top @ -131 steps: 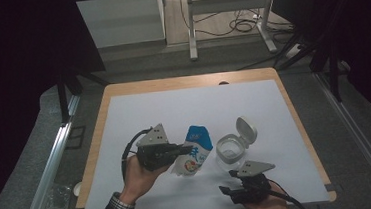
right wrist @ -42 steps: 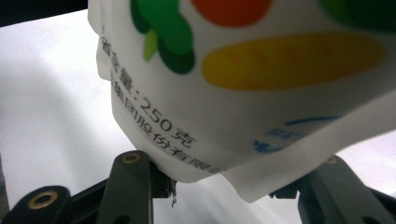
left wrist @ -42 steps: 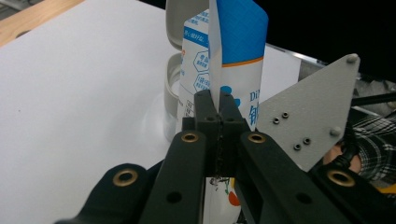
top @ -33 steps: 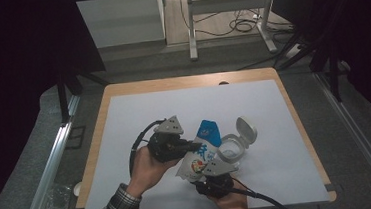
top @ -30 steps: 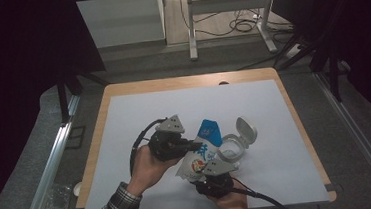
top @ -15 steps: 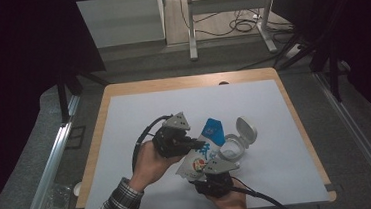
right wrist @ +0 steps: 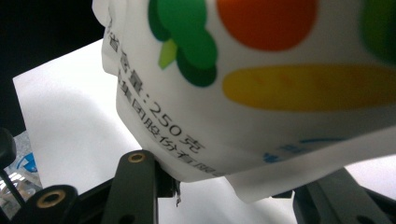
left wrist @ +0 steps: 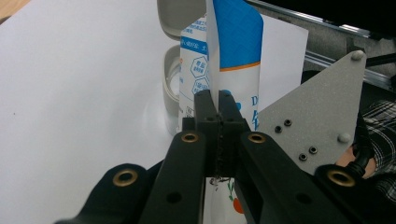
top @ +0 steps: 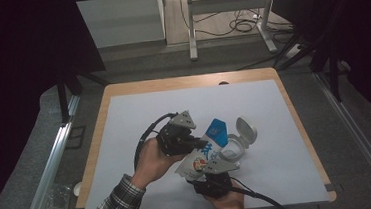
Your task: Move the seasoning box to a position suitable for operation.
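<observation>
High view: two hand-held grippers — left (top: 196, 142), right (top: 213, 171) — both clamp one pouch (top: 208, 150) beside one open container (top: 236, 143)

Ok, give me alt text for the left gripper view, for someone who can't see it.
The left gripper is shut on the edge of a blue-and-white printed pouch held upright over the white table sheet. An open white container sits just behind the pouch.

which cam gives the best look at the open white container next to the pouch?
High view: the white container sits whole on the table, round base and raised lid both clear. In the left gripper view the pouch covers most of it.
</observation>
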A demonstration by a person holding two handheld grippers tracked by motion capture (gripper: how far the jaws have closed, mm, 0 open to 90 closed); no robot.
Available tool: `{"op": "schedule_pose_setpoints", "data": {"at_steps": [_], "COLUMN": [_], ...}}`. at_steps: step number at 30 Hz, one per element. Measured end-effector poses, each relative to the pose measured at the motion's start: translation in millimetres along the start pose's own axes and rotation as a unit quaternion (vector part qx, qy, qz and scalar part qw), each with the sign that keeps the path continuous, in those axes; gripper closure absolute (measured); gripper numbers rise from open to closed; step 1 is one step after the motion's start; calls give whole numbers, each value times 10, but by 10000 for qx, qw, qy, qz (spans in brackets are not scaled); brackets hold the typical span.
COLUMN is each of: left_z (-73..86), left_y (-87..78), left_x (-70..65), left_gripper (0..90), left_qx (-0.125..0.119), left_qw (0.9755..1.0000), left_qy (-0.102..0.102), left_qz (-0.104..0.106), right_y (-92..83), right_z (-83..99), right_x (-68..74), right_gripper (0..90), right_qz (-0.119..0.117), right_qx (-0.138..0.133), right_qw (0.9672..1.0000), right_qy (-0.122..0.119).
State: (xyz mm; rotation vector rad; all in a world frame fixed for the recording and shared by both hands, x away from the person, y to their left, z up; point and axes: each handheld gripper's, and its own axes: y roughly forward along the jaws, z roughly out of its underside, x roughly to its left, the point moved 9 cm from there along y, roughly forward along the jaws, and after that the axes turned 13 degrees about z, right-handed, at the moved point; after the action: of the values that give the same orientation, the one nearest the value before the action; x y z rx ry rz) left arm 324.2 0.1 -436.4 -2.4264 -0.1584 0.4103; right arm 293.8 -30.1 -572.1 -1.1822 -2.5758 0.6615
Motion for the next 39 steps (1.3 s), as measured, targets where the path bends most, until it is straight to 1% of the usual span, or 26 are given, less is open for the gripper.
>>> {"op": "schedule_pose_setpoints", "data": {"at_steps": [8, 10, 11, 16, 20, 21, 27, 31, 33, 39], "left_z": [-40, -47, -57, -84, -111, -112, -138, -154, -160, -176], "left_y": [30, 36, 40, 48, 59, 58, 74, 81, 87, 98], "left_x": [-1, -2, -1, 6, 6, 10, 16, 17, 16, 16], "left_gripper": [900, 900, 900, 900, 900, 900, 900, 900, 900, 900], "left_qx": [166, 173, 199, 304, 331, 374, 440, 475, 493, 530], "left_qw": [9998, 9998, 9998, 9995, 9994, 9993, 9990, 9988, 9987, 9986], "left_qy": [56, 48, 47, 76, 49, 65, 65, 72, 70, 66], "left_qz": [-30, -29, -30, -37, -44, -43, -42, -38, -42, -44], "right_y": [-2, -2, 4, 5, 8, 10, 13, 12, 13, 15], "right_z": [-5, -7, -15, -28, -44, -48, -62, -75, -78, -88], "right_x": [12, 13, 18, 23, 22, 21, 28, 31, 30, 32], "right_gripper": [567, 568, 568, 570, 571, 571, 572, 582, 585, 588], "right_qz": [-9, -14, -27, -53, -67, -67, -106, -111, -106, -111], "right_qx": [-2, -5, -36, -50, -90, -101, -116, -136, -155, -158], "right_qw": [10000, 10000, 9999, 9998, 9997, 9996, 9991, 9991, 9992, 9991], "right_qy": [33, 42, 98, 177, 238, 260, 384, 384, 342, 384]}}
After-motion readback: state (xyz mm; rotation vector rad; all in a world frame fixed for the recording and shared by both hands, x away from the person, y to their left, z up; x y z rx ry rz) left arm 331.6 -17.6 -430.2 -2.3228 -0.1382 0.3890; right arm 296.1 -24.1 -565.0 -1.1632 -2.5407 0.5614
